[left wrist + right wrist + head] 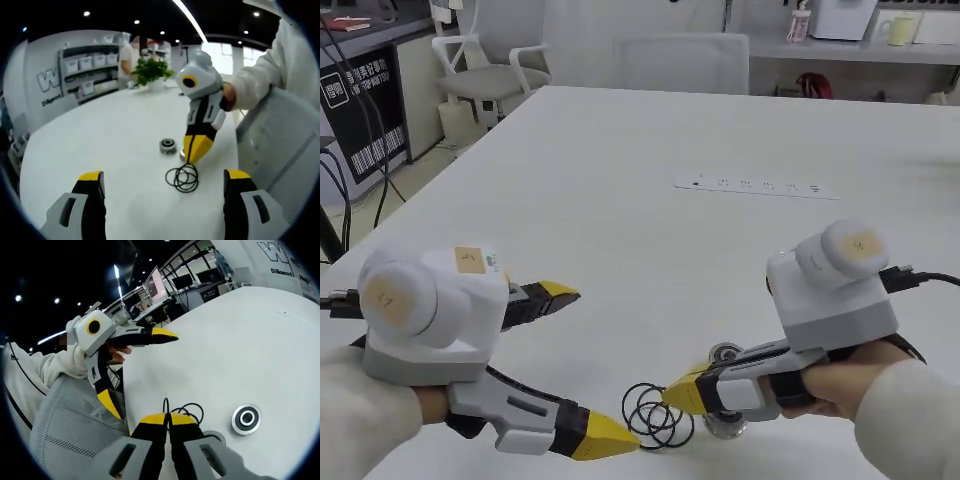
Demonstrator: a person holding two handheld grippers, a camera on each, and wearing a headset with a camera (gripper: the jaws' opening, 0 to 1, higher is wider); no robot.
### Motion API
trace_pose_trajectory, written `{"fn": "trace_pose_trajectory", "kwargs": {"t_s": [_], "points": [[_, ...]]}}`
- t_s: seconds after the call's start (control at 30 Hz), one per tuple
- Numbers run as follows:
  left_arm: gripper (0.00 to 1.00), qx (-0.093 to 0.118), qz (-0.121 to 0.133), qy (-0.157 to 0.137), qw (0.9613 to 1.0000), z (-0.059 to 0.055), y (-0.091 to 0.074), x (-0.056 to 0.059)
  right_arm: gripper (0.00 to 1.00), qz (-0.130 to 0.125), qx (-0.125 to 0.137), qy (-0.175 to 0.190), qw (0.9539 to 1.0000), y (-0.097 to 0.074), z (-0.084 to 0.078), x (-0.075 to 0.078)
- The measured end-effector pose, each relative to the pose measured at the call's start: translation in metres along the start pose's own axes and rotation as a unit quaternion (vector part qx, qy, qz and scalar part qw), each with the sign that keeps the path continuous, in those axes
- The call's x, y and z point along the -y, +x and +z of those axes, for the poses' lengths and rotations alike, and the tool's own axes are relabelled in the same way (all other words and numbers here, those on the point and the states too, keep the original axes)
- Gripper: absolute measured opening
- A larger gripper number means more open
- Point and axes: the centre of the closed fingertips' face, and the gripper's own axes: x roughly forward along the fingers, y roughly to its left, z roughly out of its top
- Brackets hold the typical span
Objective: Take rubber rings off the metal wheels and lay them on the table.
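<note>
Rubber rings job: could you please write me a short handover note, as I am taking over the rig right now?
Left gripper: jaws wide open, holding nothing, above the table beside the ring pile.
Right gripper: shut on a rubber ring, tips low over the pile.
Things: loose rings lie in a pile on the table. One metal wheel sits just beyond the right gripper, and a second wheel sits under it.
Done: several rings are off and laid down.
Left: lay down the pinched ring. Whether either wheel still carries rings is too small to tell, so check both.
</note>
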Motion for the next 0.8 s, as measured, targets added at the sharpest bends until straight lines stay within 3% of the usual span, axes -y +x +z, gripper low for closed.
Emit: {"fn": "trace_pose_trajectory", "kwargs": {"t_s": [0.8], "points": [[1.00, -0.002, -0.003, -0.004, 1.0000, -0.002, 0.000, 0.000, 0.00, -0.010, -0.035, 0.003, 0.9993, 0.007, -0.022, 0.009]]}}
